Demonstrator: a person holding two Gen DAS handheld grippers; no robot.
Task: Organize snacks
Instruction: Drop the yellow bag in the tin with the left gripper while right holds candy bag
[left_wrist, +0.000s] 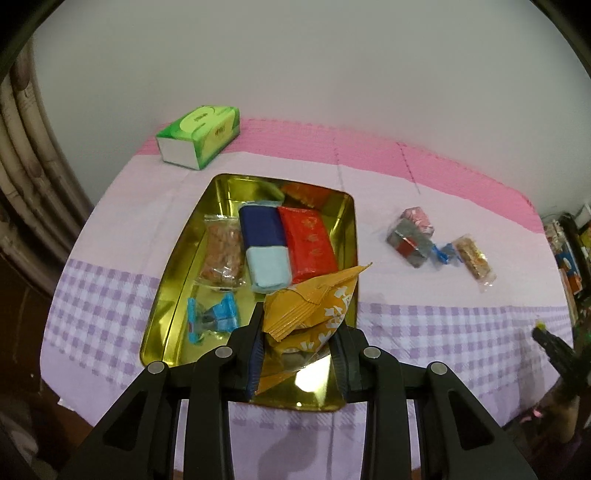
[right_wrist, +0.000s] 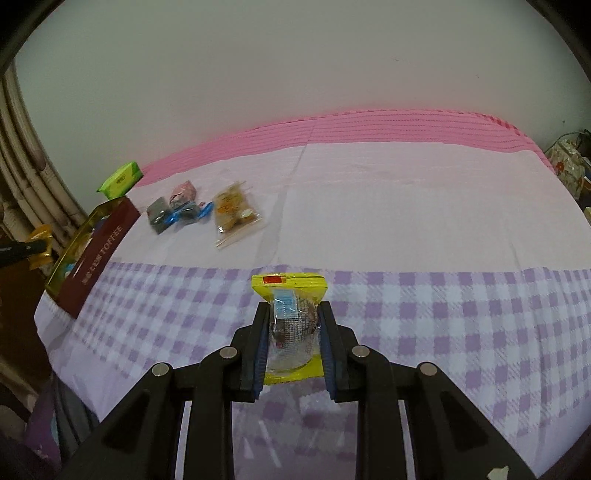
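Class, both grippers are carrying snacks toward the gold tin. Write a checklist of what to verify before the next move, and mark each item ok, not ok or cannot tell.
1. Left gripper holds the orange packet firmly: ok.
2. Orange packet is over the gold tin: ok.
3. Free space in the tin beneath the packet: ok, bare floor at the near end.
4. Right gripper is shut on the yellow packet: ok.
5. Yellow packet is over the tin: not ok, it hangs above the checked tablecloth.
6. All loose snacks collected: not ok, several lie on the cloth.
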